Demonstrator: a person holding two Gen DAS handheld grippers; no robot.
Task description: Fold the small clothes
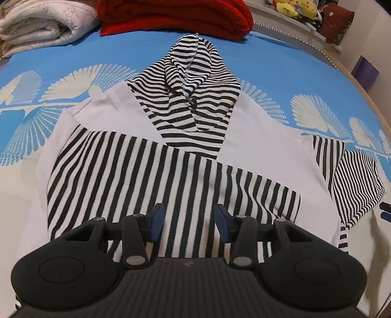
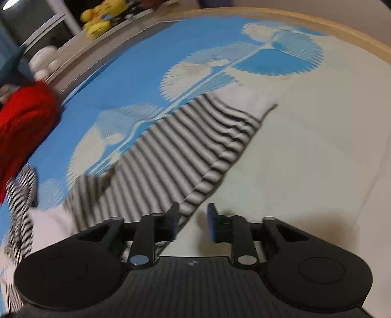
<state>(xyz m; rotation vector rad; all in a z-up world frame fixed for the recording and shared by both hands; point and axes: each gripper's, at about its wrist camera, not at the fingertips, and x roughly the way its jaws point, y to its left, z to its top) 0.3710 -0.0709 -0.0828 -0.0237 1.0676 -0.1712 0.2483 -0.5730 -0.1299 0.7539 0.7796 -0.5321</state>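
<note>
A small white hoodie with black-and-white striped hood and sleeves [image 1: 190, 137] lies flat on the blue bed sheet [image 1: 73, 58]. One striped sleeve [image 1: 171, 186] is folded across its body. My left gripper [image 1: 187, 221] is open and empty just above that folded sleeve. The other striped sleeve [image 1: 352, 181] lies out to the right. In the right wrist view this sleeve [image 2: 171, 156] is blurred, and my right gripper [image 2: 193, 220] is open at the sleeve's lower edge, holding nothing.
A folded red blanket [image 1: 176, 17] and a folded white blanket [image 1: 44, 24] lie at the far side of the bed. Plush toys [image 1: 295, 7] sit on a shelf beyond. The wooden bed edge [image 2: 317, 24] curves along the right.
</note>
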